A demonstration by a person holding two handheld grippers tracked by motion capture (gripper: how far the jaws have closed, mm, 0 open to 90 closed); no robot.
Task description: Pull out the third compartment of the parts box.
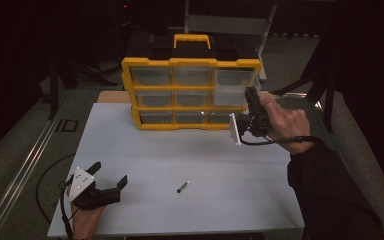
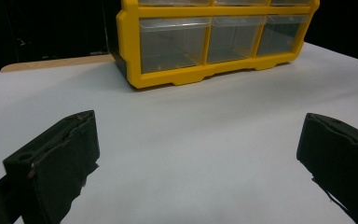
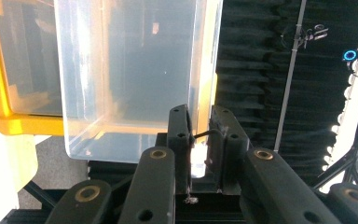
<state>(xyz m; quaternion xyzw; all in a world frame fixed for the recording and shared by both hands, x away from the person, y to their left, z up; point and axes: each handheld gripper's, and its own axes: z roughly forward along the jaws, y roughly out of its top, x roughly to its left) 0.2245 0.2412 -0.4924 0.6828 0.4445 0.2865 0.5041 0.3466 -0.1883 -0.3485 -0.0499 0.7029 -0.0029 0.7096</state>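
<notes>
Clear plastic drawer point(image 3: 135, 79), at the organizer's point(image 1: 192, 92) right middle, is pinched by the right hand-held gripper point(image 3: 200, 140); pulling straight out is judged next. Left hand-held gripper point(image 1: 102, 182), lower left, rests spread.

No legible text or labels

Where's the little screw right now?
In the high view the screw lies loose on the white table, near its front edge, right of the left claw.
</notes>
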